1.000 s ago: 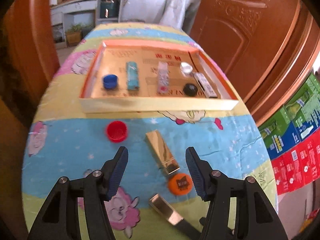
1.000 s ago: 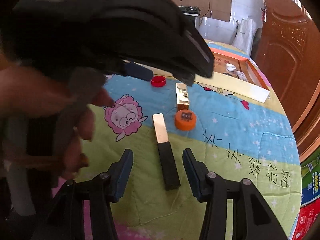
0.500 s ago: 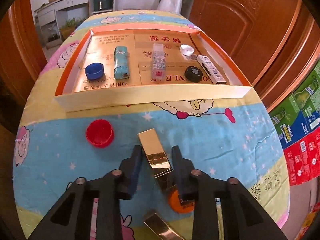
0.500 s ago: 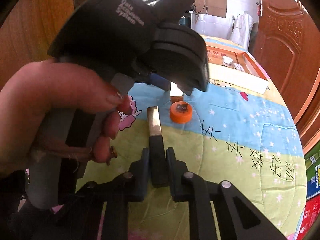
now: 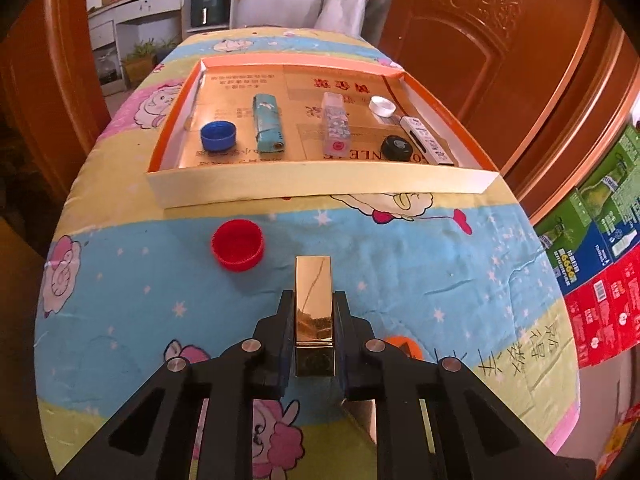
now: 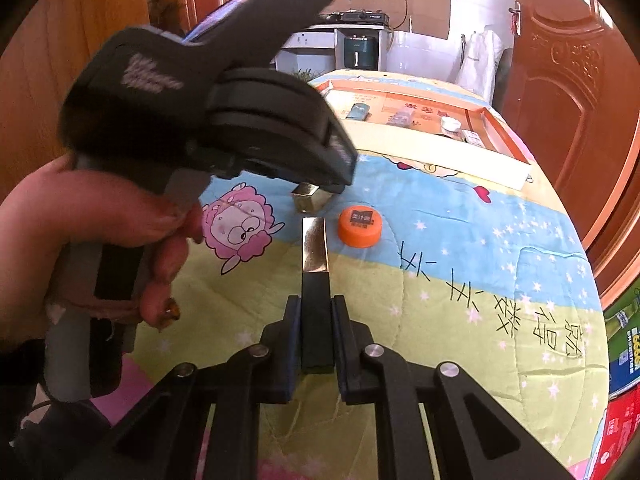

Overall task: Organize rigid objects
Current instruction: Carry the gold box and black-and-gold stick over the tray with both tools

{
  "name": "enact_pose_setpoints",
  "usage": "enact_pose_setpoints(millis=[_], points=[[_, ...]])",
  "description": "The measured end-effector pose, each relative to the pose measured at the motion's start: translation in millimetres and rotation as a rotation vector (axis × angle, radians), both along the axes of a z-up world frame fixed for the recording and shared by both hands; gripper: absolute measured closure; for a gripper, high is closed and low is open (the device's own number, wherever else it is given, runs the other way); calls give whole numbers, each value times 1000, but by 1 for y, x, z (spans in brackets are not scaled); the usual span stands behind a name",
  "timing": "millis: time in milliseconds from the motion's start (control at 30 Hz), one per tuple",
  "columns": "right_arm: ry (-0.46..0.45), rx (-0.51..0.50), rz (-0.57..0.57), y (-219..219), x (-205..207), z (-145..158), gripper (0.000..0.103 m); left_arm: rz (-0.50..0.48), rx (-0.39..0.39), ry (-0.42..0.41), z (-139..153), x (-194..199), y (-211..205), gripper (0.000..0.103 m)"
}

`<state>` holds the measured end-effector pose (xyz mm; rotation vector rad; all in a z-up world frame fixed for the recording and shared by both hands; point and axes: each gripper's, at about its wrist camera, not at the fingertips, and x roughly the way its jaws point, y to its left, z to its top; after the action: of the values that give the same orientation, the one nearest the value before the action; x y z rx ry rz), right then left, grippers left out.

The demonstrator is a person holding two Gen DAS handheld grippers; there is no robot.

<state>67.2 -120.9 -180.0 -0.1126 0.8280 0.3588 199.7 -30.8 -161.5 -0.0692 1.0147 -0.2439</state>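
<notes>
My left gripper (image 5: 313,300) is shut on a shiny gold box (image 5: 313,304) and holds it level above the patterned cloth. My right gripper (image 6: 313,306) is shut on the black end of a black-and-gold bar (image 6: 316,280) that points forward. An open orange-rimmed tray (image 5: 320,184) lies ahead in the left wrist view with a blue cap (image 5: 218,135), a teal lighter (image 5: 267,122), a clear case (image 5: 335,128), a white cap (image 5: 382,105), a black cap (image 5: 397,148) and a white stick (image 5: 426,144). A red cap (image 5: 237,245) and an orange cap (image 6: 360,227) lie on the cloth.
The left hand and its gripper body (image 6: 208,120) fill the upper left of the right wrist view. A wooden door (image 5: 500,60) stands to the right of the table. Coloured cartons (image 5: 592,248) are stacked on the floor at the right.
Both grippers went from open to shut: the left on the gold box, the right on the black-and-gold bar. The gold box has turned straight and risen off the cloth.
</notes>
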Motion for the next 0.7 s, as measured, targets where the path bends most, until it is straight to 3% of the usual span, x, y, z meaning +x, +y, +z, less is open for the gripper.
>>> enact_pose_setpoints(millis=[400,700], points=[[-53,51,-28,-17,-8,28,88,41,-32,-77,44,-27,27,85],[-30,79,-15,-16,-6,29,88,60,-49,-80,48,-36,38,85]])
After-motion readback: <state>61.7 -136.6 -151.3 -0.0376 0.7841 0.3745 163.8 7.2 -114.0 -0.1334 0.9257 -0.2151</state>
